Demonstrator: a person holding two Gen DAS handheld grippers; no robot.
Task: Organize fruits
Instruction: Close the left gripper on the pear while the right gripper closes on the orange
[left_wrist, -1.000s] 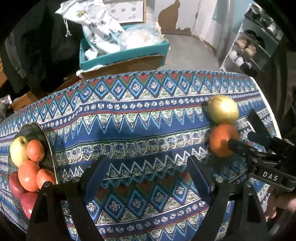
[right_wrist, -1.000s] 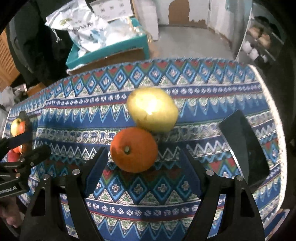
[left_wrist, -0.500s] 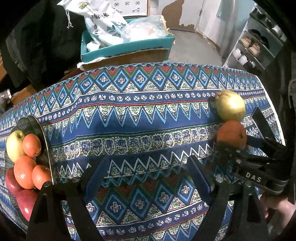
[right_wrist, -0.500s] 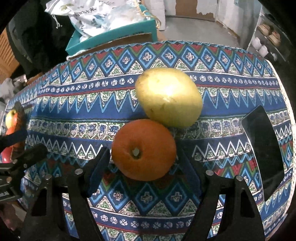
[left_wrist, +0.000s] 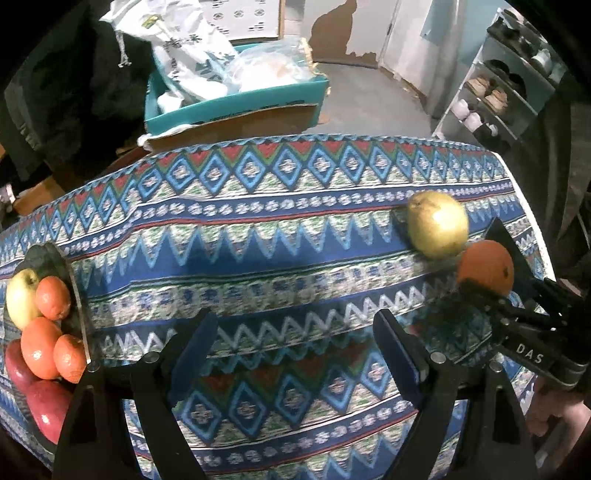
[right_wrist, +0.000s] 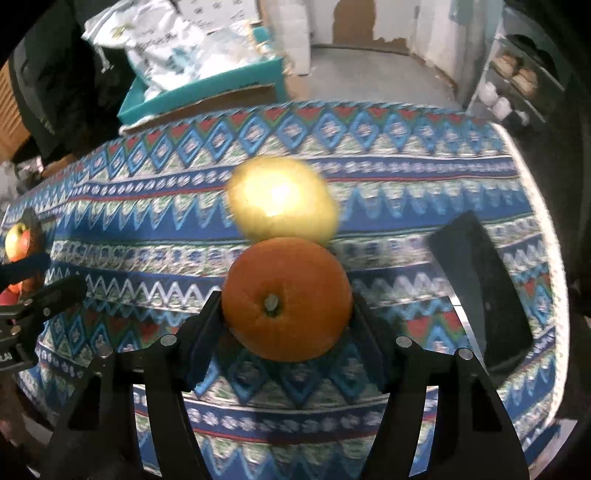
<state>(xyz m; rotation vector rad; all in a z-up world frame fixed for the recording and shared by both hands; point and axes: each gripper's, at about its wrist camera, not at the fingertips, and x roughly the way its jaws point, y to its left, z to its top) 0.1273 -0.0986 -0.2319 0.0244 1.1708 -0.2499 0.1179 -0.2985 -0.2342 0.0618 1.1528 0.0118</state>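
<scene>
The right gripper (right_wrist: 286, 314) pinches the orange (right_wrist: 286, 299), just near the yellow pear (right_wrist: 282, 199). The left gripper (left_wrist: 295, 343) hangs spread above the tablecloth (left_wrist: 258, 229).

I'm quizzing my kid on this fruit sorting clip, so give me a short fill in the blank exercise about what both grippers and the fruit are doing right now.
1. The right gripper is shut on the ____.
2. The left gripper is ____ and holds nothing.
3. Just behind the held fruit lies a ____ pear on the tablecloth.
4. The plate of fruit sits at the table's ____ end.

Missing words: orange; open; yellow; left
</scene>
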